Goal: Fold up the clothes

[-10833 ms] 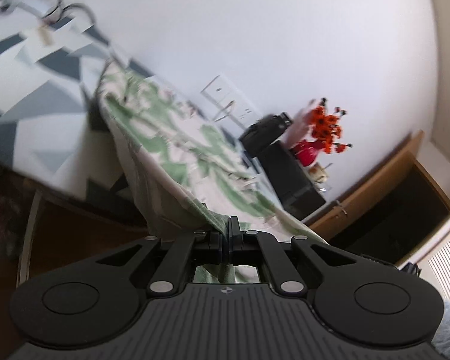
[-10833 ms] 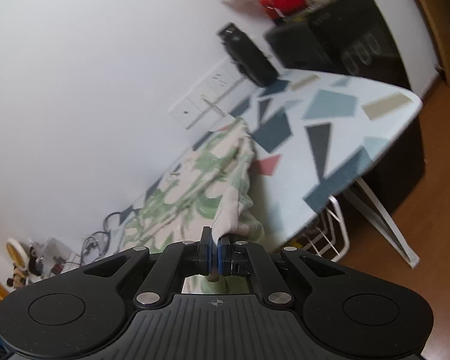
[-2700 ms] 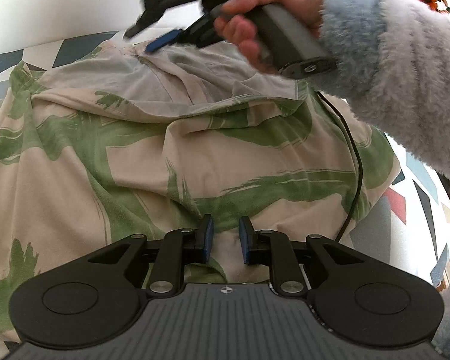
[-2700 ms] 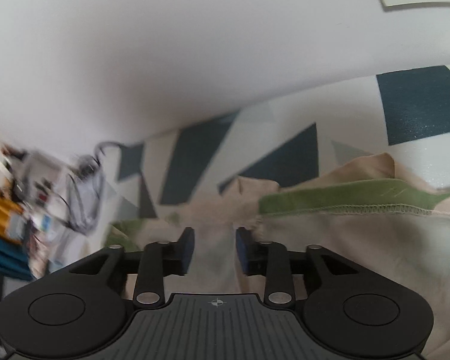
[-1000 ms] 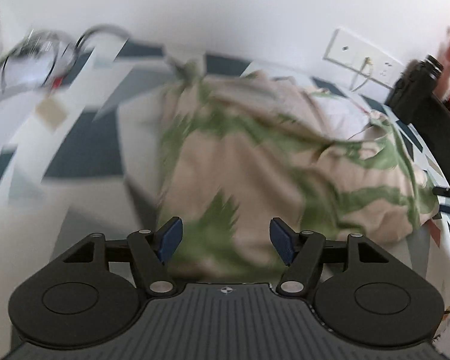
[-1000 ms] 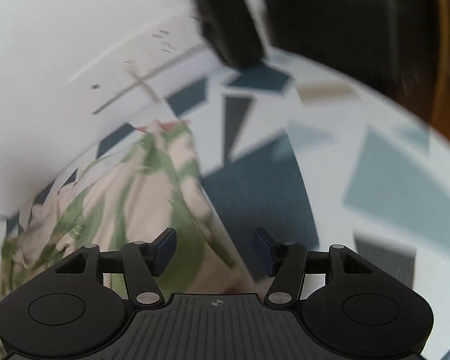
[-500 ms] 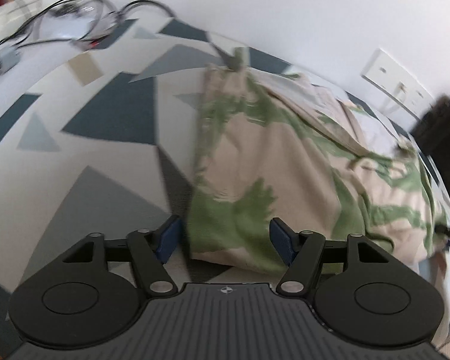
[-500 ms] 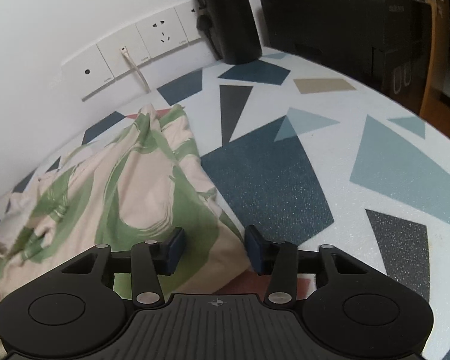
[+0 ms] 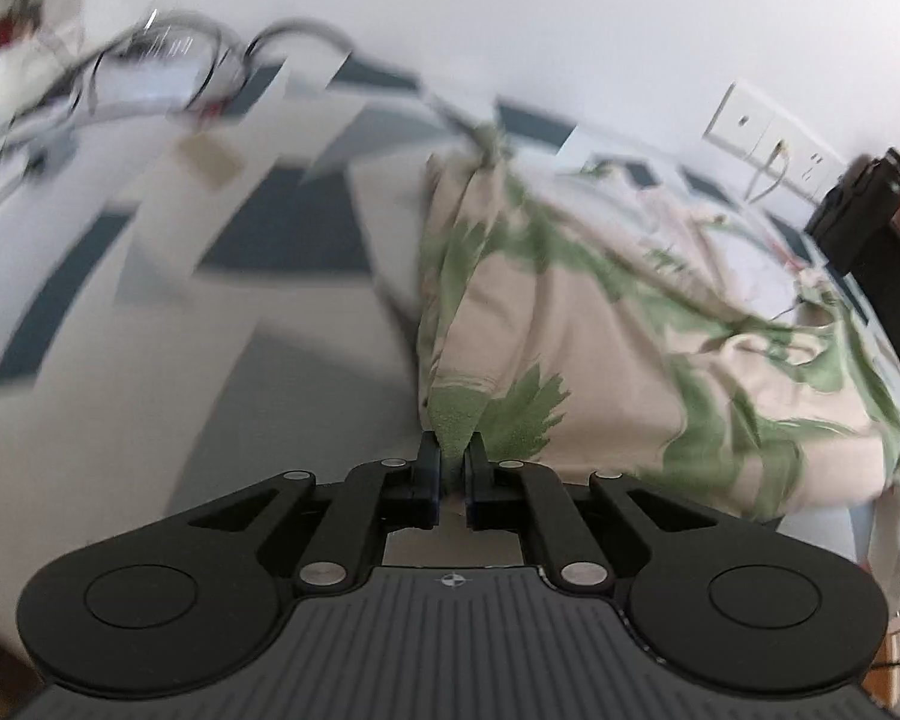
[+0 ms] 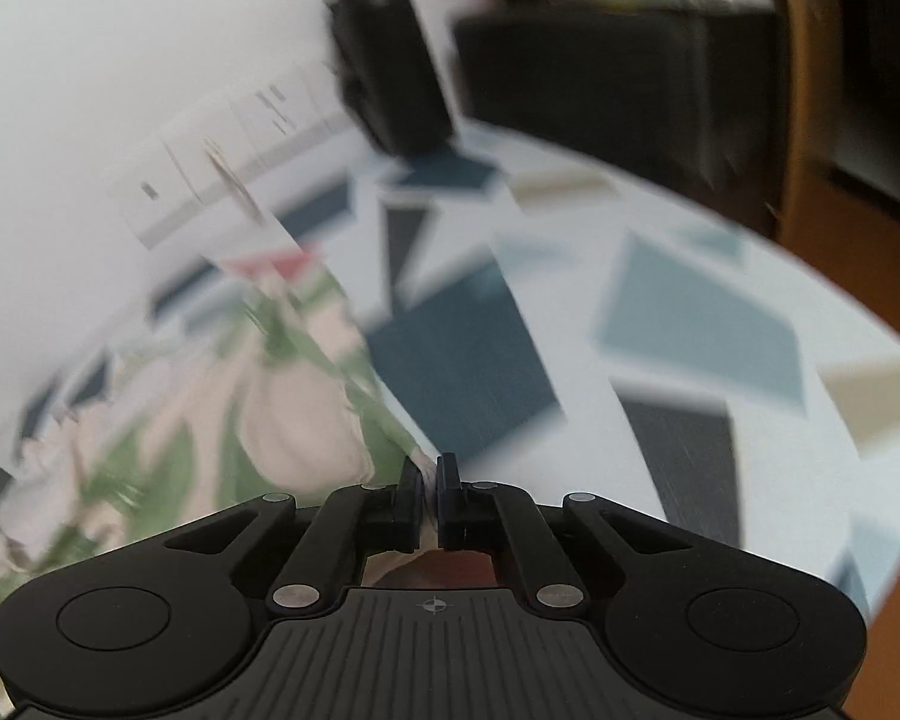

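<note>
A cream garment with green brush-stroke print (image 9: 600, 324) lies bunched on an ironing board with a geometric-patterned cover (image 9: 282, 228). My left gripper (image 9: 449, 456) is shut on the garment's near left corner, a green patch pinched between the pads. In the right wrist view the same garment (image 10: 270, 408) lies to the left, blurred by motion. My right gripper (image 10: 429, 471) is shut on the garment's near right corner at the board (image 10: 690, 324).
Wall sockets (image 9: 768, 138) sit behind the board, with a black device (image 10: 384, 72) and a black box (image 10: 618, 66) at its far end. Cables and clutter (image 9: 120, 72) lie at the far left. Wood floor (image 10: 894, 540) shows past the board's edge.
Both grippers were open half a second ago and have closed on the garment's near corners. Both views are now blurred by motion.
</note>
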Demonstrator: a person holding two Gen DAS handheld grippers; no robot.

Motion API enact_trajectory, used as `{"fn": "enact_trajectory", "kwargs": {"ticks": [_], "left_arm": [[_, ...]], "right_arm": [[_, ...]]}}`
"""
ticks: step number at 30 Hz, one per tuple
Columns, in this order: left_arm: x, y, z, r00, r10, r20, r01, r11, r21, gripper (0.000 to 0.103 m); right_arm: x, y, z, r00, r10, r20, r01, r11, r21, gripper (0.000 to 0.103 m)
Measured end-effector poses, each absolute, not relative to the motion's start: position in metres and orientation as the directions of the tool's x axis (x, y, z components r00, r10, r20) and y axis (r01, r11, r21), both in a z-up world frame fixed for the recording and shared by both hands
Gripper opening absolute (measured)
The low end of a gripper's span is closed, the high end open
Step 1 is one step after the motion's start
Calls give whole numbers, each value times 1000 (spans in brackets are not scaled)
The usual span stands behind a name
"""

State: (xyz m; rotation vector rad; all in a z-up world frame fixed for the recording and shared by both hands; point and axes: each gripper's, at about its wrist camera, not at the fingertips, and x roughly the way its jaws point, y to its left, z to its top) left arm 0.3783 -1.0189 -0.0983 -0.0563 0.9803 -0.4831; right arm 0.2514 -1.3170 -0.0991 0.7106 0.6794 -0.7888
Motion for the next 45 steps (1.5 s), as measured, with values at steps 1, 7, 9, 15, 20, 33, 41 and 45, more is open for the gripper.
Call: {"fn": "enact_trajectory", "kwargs": {"ticks": [1,7,9,15,20,33,41,45], "left_arm": [[375,-1017,-103,441,-420,-793,358,893,-274,9],[376,-1022,-81,470,-392,-791,399,894,-206,38],[380,-1023,-62,504,-434,-747,422,878,-226,38],[429,-1067,-40,436,-569,-697,434,811,-391,38],[476,-1151,-59,307,-568,-764,437,797,-417,39],[563,-1137,-81,333,-408,-850,79,910,-406,39],[578,-1162,-73,319,-402,-858,136,916,-378,39],[581,-1174,-89,251,-352,-902,134,935,-328,39]], "right_arm": [[247,-1313,-106,505,-376,-777,821,487,298,4],[242,-1298,-97,441,-419,-793,863,440,248,30],[244,-1300,-81,494,-418,-762,845,436,309,30],[277,-1315,-53,605,-347,-717,771,480,418,31],[353,-1336,-59,648,-184,-739,680,576,454,39],[456,-1346,-103,519,-207,-829,645,732,220,19],[425,-1362,-114,615,-139,-777,681,591,433,4],[422,-1363,-116,630,-126,-766,679,568,465,4]]}}
